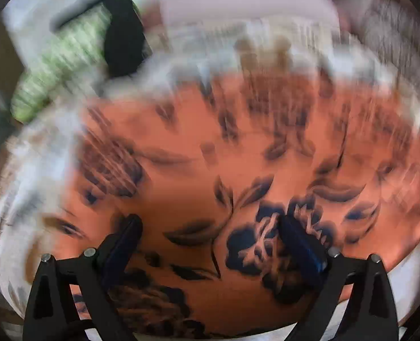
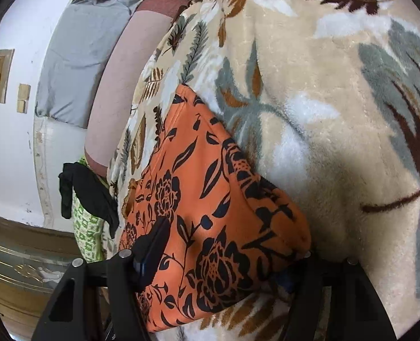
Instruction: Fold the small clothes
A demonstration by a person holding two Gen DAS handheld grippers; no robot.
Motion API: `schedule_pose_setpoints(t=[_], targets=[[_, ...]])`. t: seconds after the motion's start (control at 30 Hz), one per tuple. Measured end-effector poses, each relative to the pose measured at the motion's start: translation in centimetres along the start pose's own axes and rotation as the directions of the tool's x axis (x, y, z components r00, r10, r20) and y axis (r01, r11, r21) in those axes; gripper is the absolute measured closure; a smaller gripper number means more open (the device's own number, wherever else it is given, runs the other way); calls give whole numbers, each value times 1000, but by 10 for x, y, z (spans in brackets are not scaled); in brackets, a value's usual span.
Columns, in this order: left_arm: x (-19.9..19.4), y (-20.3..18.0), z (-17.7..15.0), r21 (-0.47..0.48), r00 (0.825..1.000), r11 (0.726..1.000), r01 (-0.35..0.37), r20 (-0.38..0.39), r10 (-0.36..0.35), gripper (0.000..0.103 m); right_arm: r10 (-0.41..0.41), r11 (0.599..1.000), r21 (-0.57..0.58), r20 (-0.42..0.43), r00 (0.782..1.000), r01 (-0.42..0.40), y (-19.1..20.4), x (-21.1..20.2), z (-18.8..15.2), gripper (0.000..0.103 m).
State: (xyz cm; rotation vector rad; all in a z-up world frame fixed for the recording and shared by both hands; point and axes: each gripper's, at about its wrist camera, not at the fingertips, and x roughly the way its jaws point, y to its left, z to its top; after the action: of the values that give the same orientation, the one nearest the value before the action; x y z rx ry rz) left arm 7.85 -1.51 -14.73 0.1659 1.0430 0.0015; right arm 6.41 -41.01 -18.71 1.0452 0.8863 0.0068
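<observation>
An orange cloth (image 2: 210,187) with a black flower print lies folded on a beige leaf-patterned blanket (image 2: 337,108). My right gripper (image 2: 227,244) straddles its near end. The left finger (image 2: 153,247) rests against the cloth's top, and the right finger is hidden under the cloth's right edge. The jaws stand well apart with the fabric bulging between them. In the blurred left wrist view the same orange cloth (image 1: 238,147) fills the picture. My left gripper (image 1: 210,233) hovers close over it, open, with both fingers spread above the print.
A black garment (image 2: 87,190) hangs over a green patterned cloth (image 2: 86,233) at the bed's left edge; both show blurred in the left wrist view, the green cloth (image 1: 59,65) top left. A grey pillow (image 2: 79,56) and pink sheet (image 2: 116,91) lie beyond.
</observation>
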Motion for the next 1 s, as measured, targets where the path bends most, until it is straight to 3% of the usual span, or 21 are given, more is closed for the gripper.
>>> schedule_pose_setpoints(t=[0.03,0.1,0.17,0.23,0.3,0.37,0.43,0.5,0.6,0.63,0.67,0.7,0.73,0.8,0.87,0.93,1.0], targets=[[-2,2,0,-10,1000,1000,-1,30,2,0,-25,1000,-15,-19,1000,25,3,4,2,77],[-7,8,6,-38,1000,999,30,5,-30,2,-80,994,-73,-25,996,78,23,6,6,84],[-21,24,6,-95,998,994,53,52,-48,2,-98,974,-201,16,995,99,65,-3,4,87],[-41,46,3,-160,992,985,70,111,-52,2,-77,940,-328,49,996,89,115,-13,-7,88],[-66,78,-5,-245,982,965,98,182,-54,2,-42,867,-493,87,995,80,178,-23,-32,88],[-96,116,-20,-348,968,934,83,251,8,2,3,803,-595,79,997,44,224,-26,-61,88],[-125,155,-43,-458,950,887,52,296,97,2,54,704,-710,61,997,5,271,-26,-109,88],[-134,187,-62,-535,948,845,29,283,147,2,74,620,-783,-7,997,-51,299,-10,-159,88],[-133,214,-92,-604,958,797,-1,228,174,2,1,554,-821,-163,987,-137,299,55,-220,82],[-128,221,-100,-624,964,781,-1,206,166,2,-47,527,-831,-238,970,-179,290,85,-238,60],[-124,225,-105,-638,971,770,5,187,148,2,-130,519,-830,-310,942,-201,277,116,-253,41],[-125,228,-112,-646,976,763,25,180,121,2,-210,537,-822,-347,914,-189,262,138,-263,28],[-127,230,-115,-649,976,759,52,195,99,2,-210,548,-817,-342,916,-180,253,141,-266,28],[-133,227,-116,-642,968,761,90,237,85,2,-130,563,-798,-344,930,-216,250,120,-260,27],[-132,217,-105,-611,964,776,156,264,15,2,-83,581,-782,-332,940,-225,249,98,-246,24],[-131,200,-93,-570,954,788,233,292,-70,2,-34,603,-773,-268,963,-194,242,70,-224,21],[-128,180,-79,-520,941,803,291,305,-143,2,-19,652,-743,-217,976,-153,228,51,-203,21]])
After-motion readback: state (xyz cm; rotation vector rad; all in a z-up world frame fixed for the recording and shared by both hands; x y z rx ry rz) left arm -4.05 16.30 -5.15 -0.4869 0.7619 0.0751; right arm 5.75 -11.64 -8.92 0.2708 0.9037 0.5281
